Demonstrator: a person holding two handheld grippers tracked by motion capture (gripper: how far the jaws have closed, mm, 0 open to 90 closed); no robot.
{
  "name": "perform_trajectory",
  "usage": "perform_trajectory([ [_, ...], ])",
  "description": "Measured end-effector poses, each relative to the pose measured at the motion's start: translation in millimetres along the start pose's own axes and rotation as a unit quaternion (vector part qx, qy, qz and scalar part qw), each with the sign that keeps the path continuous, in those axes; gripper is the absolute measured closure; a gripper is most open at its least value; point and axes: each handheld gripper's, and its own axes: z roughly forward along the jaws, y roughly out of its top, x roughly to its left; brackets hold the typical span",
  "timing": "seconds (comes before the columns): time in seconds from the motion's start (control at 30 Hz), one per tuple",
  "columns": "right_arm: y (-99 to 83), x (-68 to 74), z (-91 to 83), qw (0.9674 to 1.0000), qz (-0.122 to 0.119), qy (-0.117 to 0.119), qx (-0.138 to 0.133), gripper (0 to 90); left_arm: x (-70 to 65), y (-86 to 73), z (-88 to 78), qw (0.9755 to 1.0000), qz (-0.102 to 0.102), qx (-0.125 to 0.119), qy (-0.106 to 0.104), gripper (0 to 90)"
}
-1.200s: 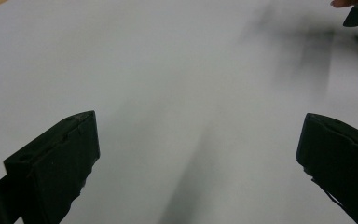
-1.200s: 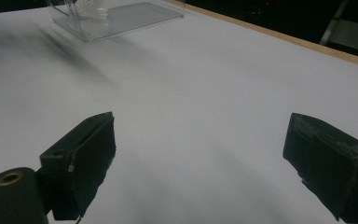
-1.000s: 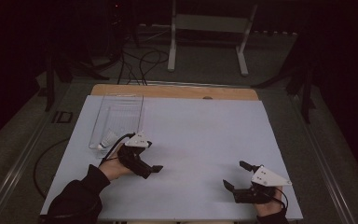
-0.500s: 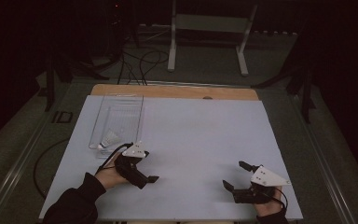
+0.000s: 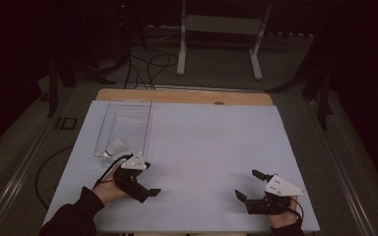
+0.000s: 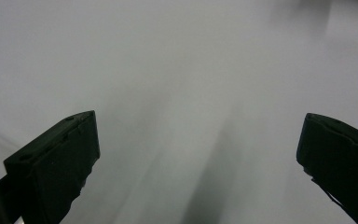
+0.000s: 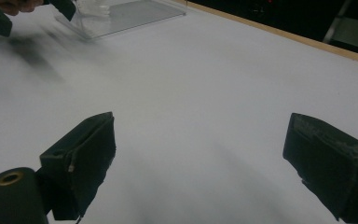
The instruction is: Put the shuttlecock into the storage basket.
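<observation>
Shuttlecock lies inside the clear tray, down at the tray's near end, its white feathers fanned and its cork end toward the near left corner. The tray sits on the left part of the white surface, its long side running away from me.

My left claw rests on the surface just in front of the tray's near end, close to the shuttlecock but apart from it. Its 2 jaws stand wide apart with nothing between them; in the left gripper view I see only bare white sheet past them. My left hand grips its body, and the grey plate sits on top.

My right claw is well apart from the tray, near the front right corner of the surface. Its jaws are spread wide too, with nothing held. In the right gripper view the tray shows at the far upper left, with my left claw blurred beside it.
</observation>
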Motion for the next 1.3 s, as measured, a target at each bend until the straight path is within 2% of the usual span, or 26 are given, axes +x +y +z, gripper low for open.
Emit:
perform_trajectory([
  [0.3, 0.1, 0.1, -0.2, 1.0000, 0.001, 0.000, 0.001, 9.2, -0.7, -14.2, -9.5, 0.9999, -0.008, 0.002, 0.007, 0.0],
  [0.47, -0.2, 0.4, 0.6, 1.0000, 0.002, 0.001, 0.001, 9.2, 0.3, -23.3, -16.3, 0.9998, -0.018, -0.005, 0.009, 0.0],
  [0.8, -0.4, 0.3, 1.0, 1.0000, 0.002, 0.000, 0.003, 9.2, 0.4, -37.4, -24.2, 0.9995, -0.019, 0.001, 0.026, 0.0],
  [0.97, -0.5, 0.2, 0.8, 1.0000, 0.002, 0.000, 0.002, 9.2, 2.0, -44.1, -27.6, 0.9990, -0.034, -0.007, 0.028, 0.0],
  [1.2, -0.5, 0.3, 1.0, 1.0000, 0.002, -0.001, 0.003, 9.2, 5.1, -49.3, -33.4, 0.9986, -0.039, -0.006, 0.034, 0.0],
  [1.3, -0.7, 0.1, 1.1, 1.0000, 0.002, 0.000, 0.003, 9.2, 5.3, -51.5, -35.4, 0.9982, -0.044, -0.014, 0.037, 0.0],
])
